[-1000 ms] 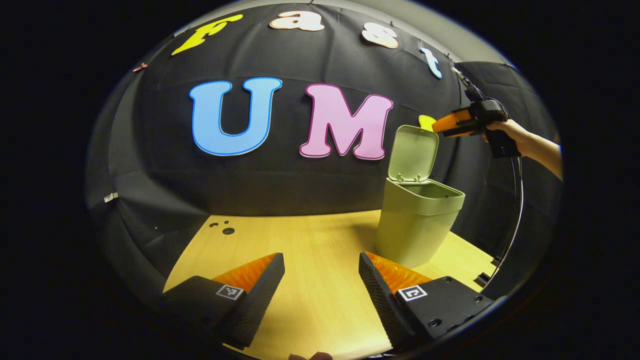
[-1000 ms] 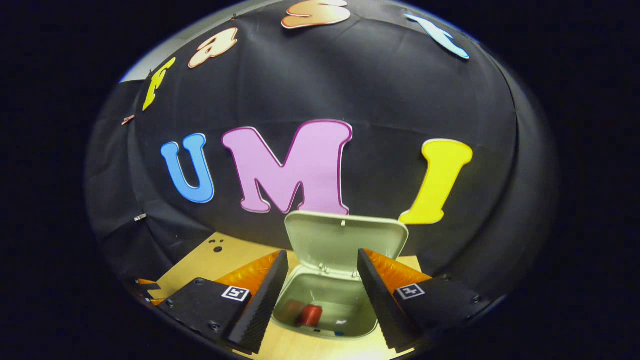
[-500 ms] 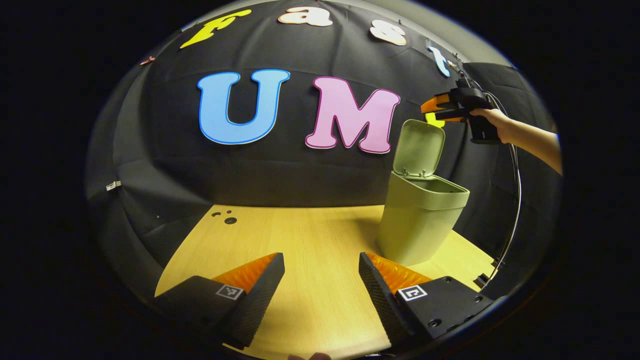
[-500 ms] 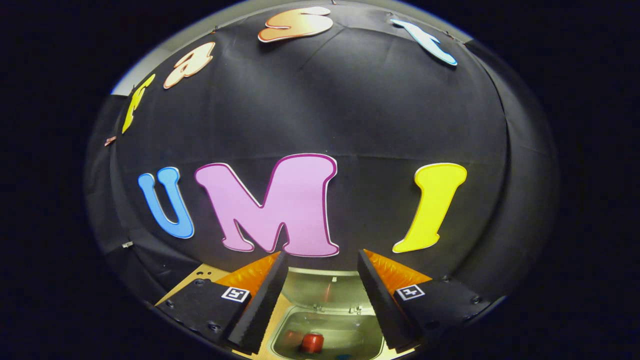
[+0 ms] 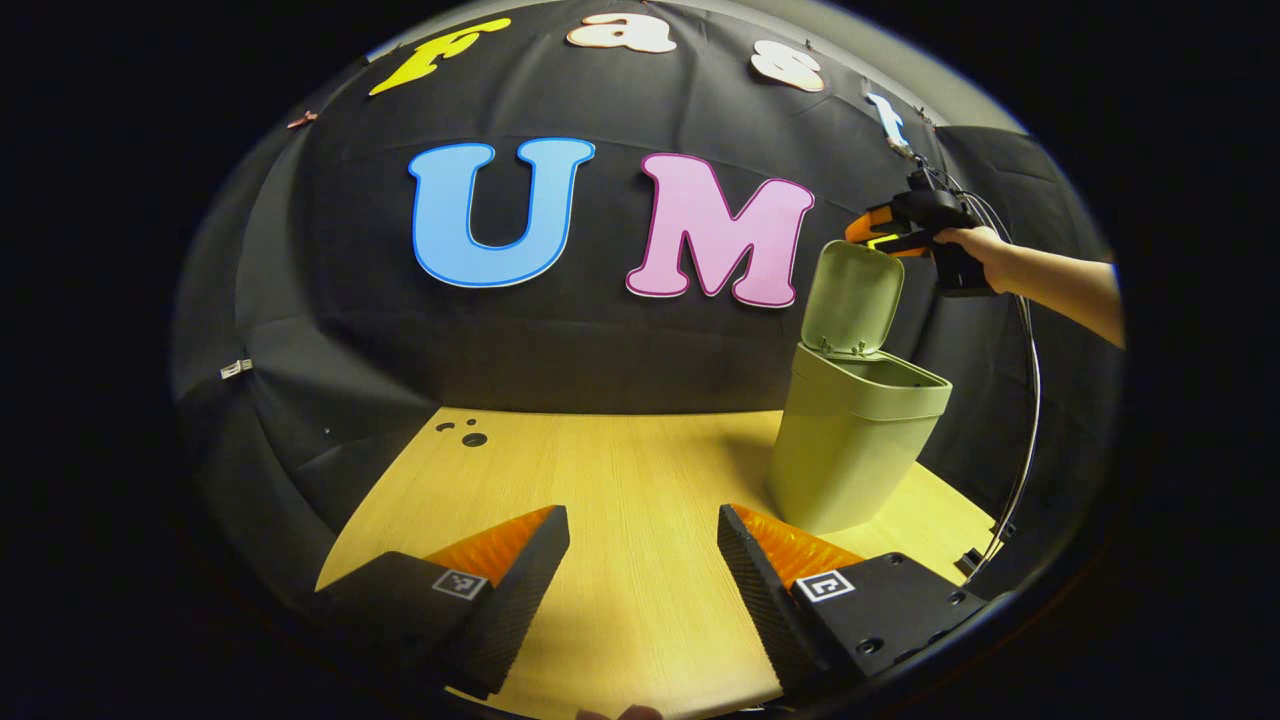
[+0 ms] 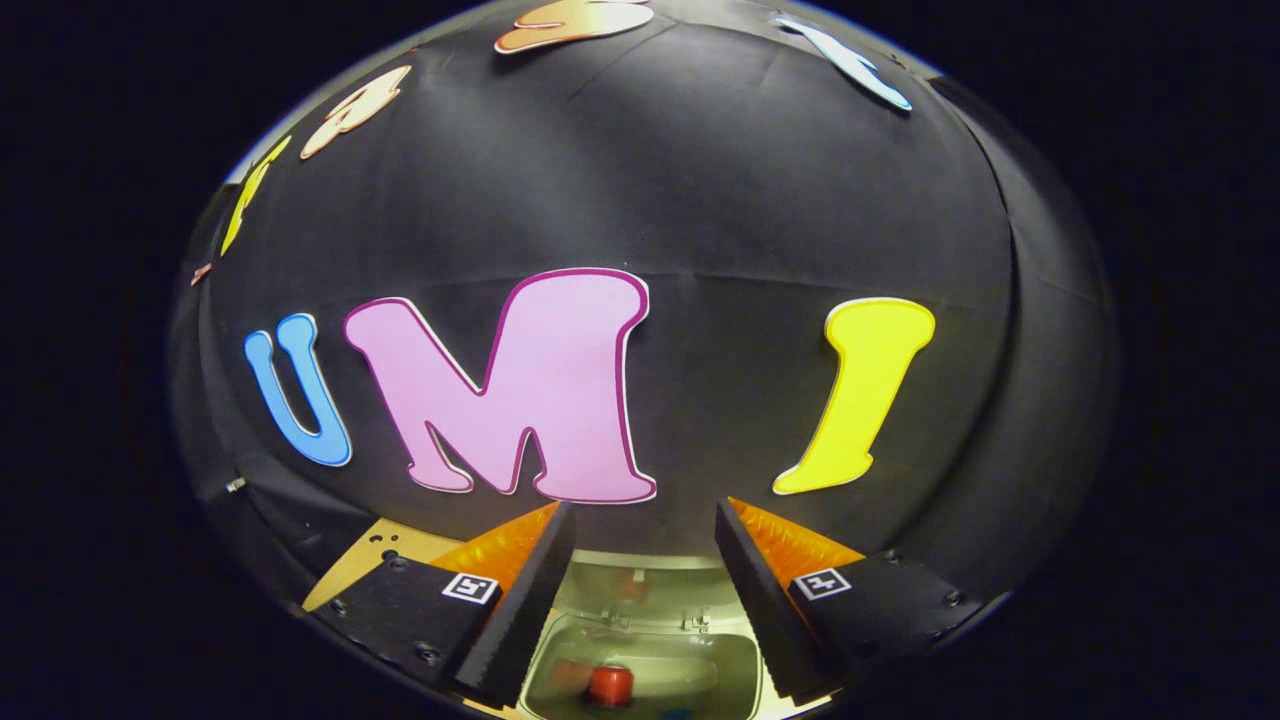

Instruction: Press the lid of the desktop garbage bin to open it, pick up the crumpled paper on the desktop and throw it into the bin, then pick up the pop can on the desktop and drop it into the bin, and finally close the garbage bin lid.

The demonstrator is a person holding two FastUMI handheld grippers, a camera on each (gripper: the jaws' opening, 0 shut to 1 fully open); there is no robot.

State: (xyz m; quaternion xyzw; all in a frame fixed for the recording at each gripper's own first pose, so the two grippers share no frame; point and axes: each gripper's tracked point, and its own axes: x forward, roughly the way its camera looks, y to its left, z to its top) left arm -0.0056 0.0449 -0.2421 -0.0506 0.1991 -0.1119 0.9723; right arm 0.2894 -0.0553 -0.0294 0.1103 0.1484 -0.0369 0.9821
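A pale green plastic desktop garbage bin (image 5: pixel 855 450) stood near the far right corner of the light wooden tabletop (image 5: pixel 620 490), close to that table's right edge. Its hinged green lid (image 5: pixel 852 298) was raised, standing almost upright at the back of the bin, so the mouth was open.

In the right gripper view the camera looked down past the lid (image 6: pixel 640 590) into the bin (image 6: pixel 650 680). A red pop can (image 6: pixel 610 685) lay on the bottom of the bin, near the middle. A blurred reddish patch sat just left of the can; what it was could not be told. Crumpled paper could not be made out inside.

The right gripper (image 6: pixel 640 590) hung over the bin's mouth with its two fingers spread apart and nothing between them. In the left gripper view that same gripper (image 5: pixel 880 232) appeared just above the top edge of the raised lid, held by a person's hand (image 5: pixel 975 250) with a bare forearm reaching in from the right. Whether it touched the lid could not be told. A thin black cable (image 5: pixel 1030 420) curved down from it toward the table's right edge.

The left gripper (image 5: pixel 643 560) hovered low over the near edge of the table, well apart from the bin, its fingers spread with only bare tabletop between them.
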